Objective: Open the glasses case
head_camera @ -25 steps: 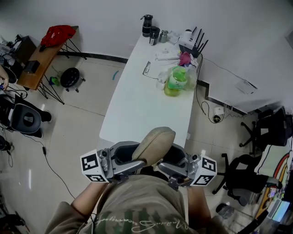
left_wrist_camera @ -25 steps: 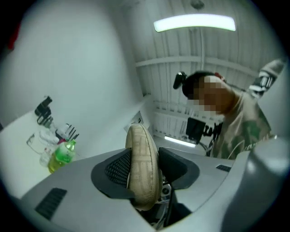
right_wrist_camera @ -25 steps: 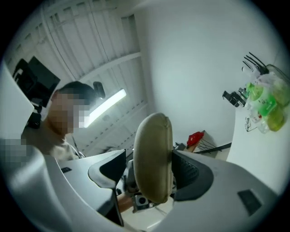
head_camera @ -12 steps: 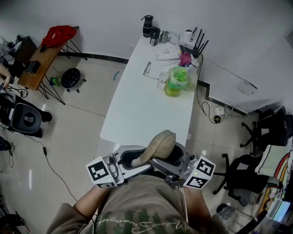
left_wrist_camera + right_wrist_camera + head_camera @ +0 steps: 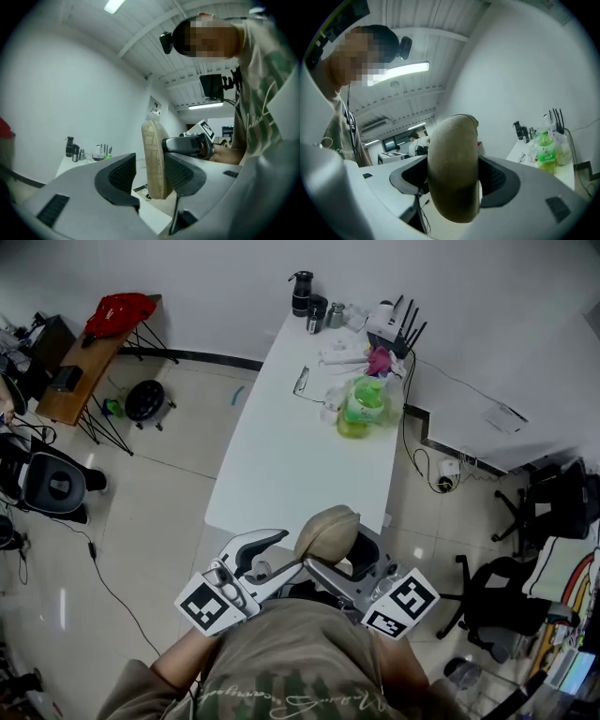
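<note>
Before the table (image 5: 281, 446) — glasses case (image 5: 327, 529), lower end hidden.

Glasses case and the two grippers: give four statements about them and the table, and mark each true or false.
1. The glasses case lies on the white table. False: it is held in the air between the grippers.
2. Both pads of the right gripper press on the case. True; its jaws have just been opening a little.
3. Both pads of the left gripper touch the case. False: one pad stands clear of it; its jaws have just been closing.
4. A green bottle stands on the table. True.
</note>
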Tool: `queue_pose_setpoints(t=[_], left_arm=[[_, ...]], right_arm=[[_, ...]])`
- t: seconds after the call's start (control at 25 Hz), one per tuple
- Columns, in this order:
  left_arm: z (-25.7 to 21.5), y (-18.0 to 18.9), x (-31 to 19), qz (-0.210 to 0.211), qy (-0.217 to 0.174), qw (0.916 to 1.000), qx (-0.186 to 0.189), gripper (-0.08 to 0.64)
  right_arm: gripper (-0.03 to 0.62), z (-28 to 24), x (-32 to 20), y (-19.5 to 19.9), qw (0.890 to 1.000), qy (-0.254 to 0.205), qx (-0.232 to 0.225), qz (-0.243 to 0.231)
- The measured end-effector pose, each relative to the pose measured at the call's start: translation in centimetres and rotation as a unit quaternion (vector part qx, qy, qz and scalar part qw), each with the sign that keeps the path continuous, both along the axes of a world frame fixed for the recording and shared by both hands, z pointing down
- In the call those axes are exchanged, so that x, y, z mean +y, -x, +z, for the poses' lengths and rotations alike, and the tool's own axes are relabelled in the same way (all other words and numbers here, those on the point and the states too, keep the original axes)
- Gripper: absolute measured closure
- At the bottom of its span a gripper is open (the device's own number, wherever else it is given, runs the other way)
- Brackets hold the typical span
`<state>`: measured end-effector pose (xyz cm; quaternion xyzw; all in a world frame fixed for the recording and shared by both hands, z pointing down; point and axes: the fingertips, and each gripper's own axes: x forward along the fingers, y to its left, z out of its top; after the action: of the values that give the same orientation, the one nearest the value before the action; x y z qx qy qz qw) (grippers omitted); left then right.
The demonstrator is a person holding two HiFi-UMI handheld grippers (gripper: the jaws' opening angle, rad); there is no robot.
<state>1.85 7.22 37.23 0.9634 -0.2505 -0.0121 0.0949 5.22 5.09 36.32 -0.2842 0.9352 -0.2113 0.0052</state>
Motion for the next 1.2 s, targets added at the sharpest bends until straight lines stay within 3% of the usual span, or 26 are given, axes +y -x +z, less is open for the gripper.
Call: queue_pose_setpoints(t=[0.16,0.24,0.32,0.44,0.48,0.6,0.64,0.84,0.96,1.04,1.12,1.2], left_arm=[[0.3,-0.4,0.5,-0.019,-0.006,0.9996,-0.018,0.443],[0.4,-0.3,0.7,0.0,0.01,0.9999,0.003,0.448],[-0.1,-0.2,0.9,0.034,-0.008,0.9991,0.025,0.448],[-0.4,-0.4,1.2,0.056,-0.05,0.9971,0.009,0.448],[-0.6,-0.4,1.2,0.055,-0.047,0.9972,0.017,0.448],[-1.2,-0.1,0.6,0.047,0.001,0.9945,0.094,0.448],[-1.3,-0.1,0.5,0.047,0.005,0.9935,0.104,0.448],[-0.4,-0.9,0.2,0.007,-0.027,0.9994,0.022,0.448],[0.0,-1.1,-0.1,-0.027,-0.059,0.9973,-0.035,0.446],[0.1,-1.2,-0.1,-0.03,-0.076,0.9954,-0.049,0.446],[0.3,-1.2,0.1,-0.023,-0.063,0.9974,-0.027,0.446],[0.1,-1.2,0.1,-0.002,-0.008,0.9988,0.049,0.446]], right_arm=[[0.27,-0.3,-0.1,0.0,0.999,-0.032,0.032,0.019],[0.27,-0.5,0.2,0.1,0.998,-0.047,0.039,0.007],[0.27,-0.8,0.5,0.1,0.999,-0.047,0.019,-0.009],[0.27,-1.0,0.7,-0.3,0.999,-0.037,-0.017,-0.019],[0.27,-1.0,0.7,-0.5,0.999,-0.033,-0.032,-0.017],[0.27,-1.1,0.8,-0.8,0.998,-0.022,-0.063,-0.014],[0.27,-1.0,0.9,-0.8,0.998,-0.021,-0.062,-0.013],[0.27,-0.4,0.7,-1.3,0.999,-0.029,-0.031,0.007],[0.272,-0.4,0.4,-1.4,0.998,-0.05,0.003,0.029],[0.272,-0.5,0.4,-1.5,0.997,-0.064,0.018,0.034],[0.272,-0.5,0.6,-1.6,0.997,-0.064,0.009,0.031],[0.271,-0.6,0.7,-1.7,0.999,-0.045,-0.022,0.021]])
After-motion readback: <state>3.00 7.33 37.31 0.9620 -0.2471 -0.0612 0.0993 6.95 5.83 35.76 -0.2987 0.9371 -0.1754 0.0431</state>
